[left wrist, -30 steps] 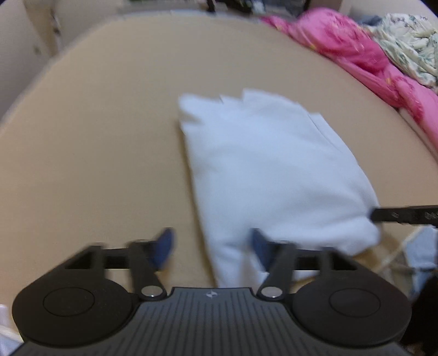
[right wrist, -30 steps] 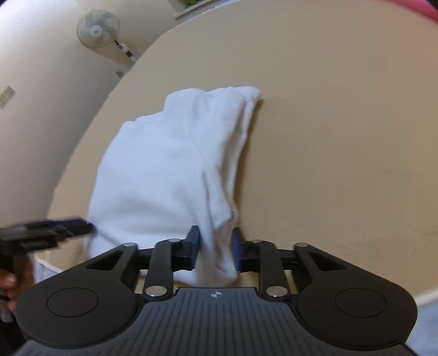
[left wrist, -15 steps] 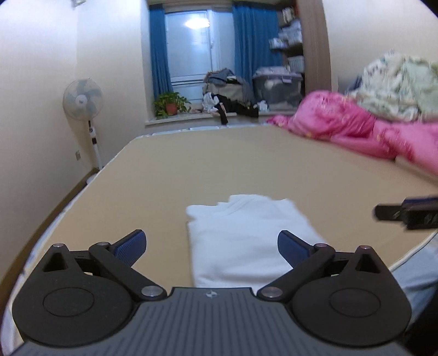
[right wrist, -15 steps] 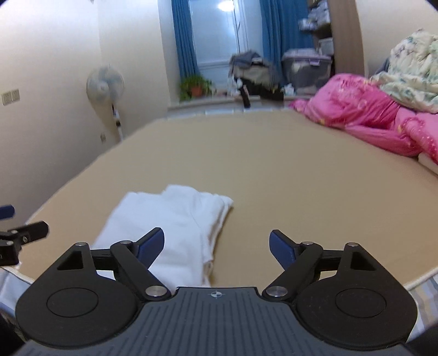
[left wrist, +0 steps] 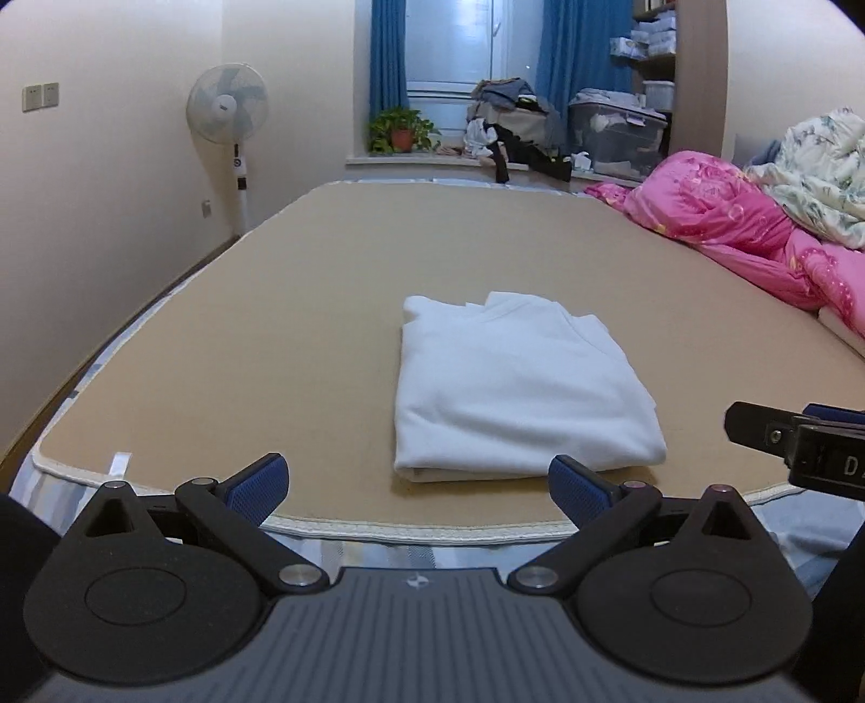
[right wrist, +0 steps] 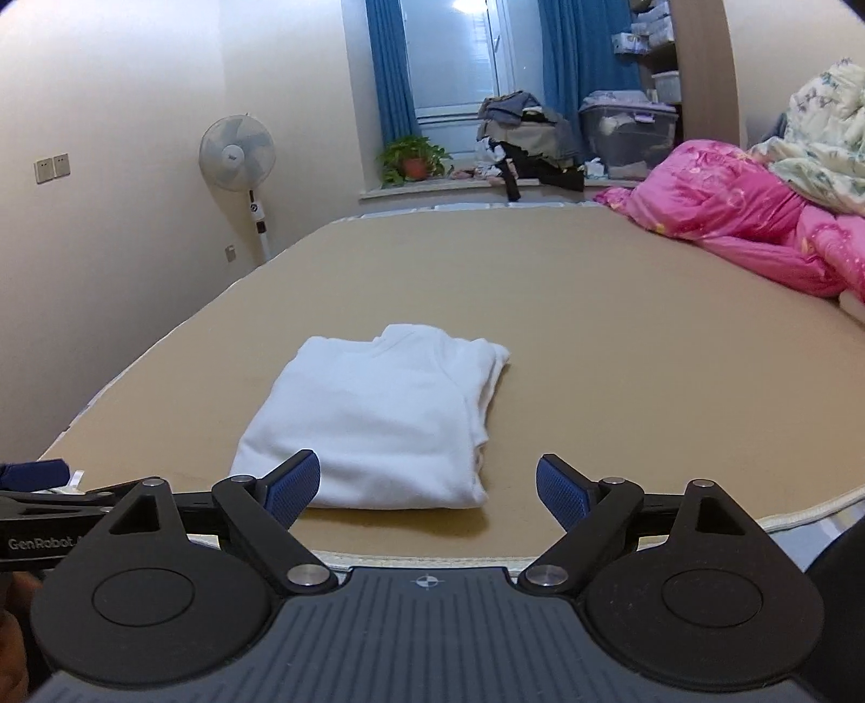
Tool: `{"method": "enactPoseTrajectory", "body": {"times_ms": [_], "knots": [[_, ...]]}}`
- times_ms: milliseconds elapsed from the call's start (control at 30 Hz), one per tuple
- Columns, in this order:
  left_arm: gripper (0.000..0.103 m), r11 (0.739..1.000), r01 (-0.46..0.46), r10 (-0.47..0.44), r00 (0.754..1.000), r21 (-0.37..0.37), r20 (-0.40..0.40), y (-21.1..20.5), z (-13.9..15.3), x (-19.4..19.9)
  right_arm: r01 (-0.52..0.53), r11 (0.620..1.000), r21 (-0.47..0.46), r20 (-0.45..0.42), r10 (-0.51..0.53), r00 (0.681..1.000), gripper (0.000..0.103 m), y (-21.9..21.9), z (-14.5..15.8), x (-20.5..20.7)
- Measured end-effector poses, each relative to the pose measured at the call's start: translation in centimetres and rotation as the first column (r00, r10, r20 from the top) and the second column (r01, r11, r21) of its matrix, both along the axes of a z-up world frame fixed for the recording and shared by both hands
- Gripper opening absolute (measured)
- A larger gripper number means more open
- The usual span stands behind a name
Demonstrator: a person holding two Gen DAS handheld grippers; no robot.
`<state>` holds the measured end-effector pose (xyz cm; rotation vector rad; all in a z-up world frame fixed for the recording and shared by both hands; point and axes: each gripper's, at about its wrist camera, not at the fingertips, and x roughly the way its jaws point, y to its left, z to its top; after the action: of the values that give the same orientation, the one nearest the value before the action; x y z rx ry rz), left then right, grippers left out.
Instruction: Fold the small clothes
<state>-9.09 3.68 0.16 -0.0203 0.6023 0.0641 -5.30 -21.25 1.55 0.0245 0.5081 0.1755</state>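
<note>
Tools, left (left wrist: 415,481) and right (right wrist: 428,489), gape empty before folded white garment (left wrist: 513,389) near mat edge (left wrist: 411,529).

The right tool (left wrist: 800,443) enters the left wrist view at the right edge, mostly cut off; its lettering is unreadable; in the right wrist view the left tool (right wrist: 38,481) is cropped at the left edge; the pink quilt (right wrist: 746,216) runs off right.

Both wrist views low at bed (left wrist: 270,335) edge, facing window (left wrist: 454,48), sharing white garment (left wrist: 513,389)
</note>
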Motion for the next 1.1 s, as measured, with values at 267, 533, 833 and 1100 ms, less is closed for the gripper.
{"method": "enactPoseTrajectory", "body": {"times_ms": [267, 533, 833, 1100], "knots": [[0.102, 0.999, 0.052, -0.052, 0.999, 0.003, 0.017, -1.0, -0.2, -0.1, -0.013, 1.0, -0.014, -0.007, 0.013, 1.0, 0.088, 0.5, -0.4, 0.2], [0.102, 0.998, 0.062, -0.062, 0.998, -0.008, 0.015, -0.9, -0.3, 0.4, -0.036, 0.999, -0.037, 0.005, 0.036, 0.999, 0.088, 1.0, -0.6, 0.1], [0.102, 0.998, 0.06, -0.06, 0.998, -0.006, 0.019, -0.8, -0.4, 0.4, -0.039, 0.998, -0.042, 0.01, 0.039, 0.999, 0.088, 1.0, -0.5, 0.0], [0.102, 0.998, 0.063, -0.062, 0.998, -0.006, 0.019, -0.8, -0.3, 0.4, -0.039, 0.998, -0.041, 0.01, 0.039, 0.999, 0.088, 1.0, -0.5, 0.0]]}}
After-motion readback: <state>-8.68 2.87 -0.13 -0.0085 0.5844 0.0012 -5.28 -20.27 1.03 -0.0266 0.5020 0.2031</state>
